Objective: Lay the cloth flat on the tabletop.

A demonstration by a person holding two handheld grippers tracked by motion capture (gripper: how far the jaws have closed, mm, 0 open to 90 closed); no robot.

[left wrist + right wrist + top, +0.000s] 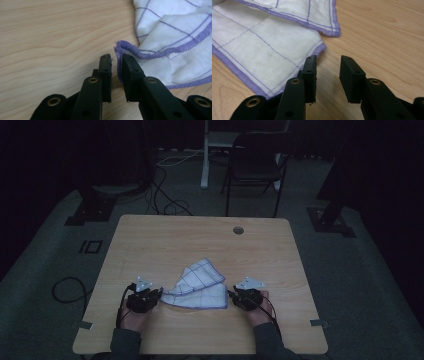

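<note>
step: cloth folded at surface centre | left gripper slightly parted at cloth's 9 o'clock corner, holding nothing | right gripper open, empty, at 3 o'clock | next: likely regrip corners

Dim, murky high view; both gripper views brighter, evenly lit, sharp.
</note>
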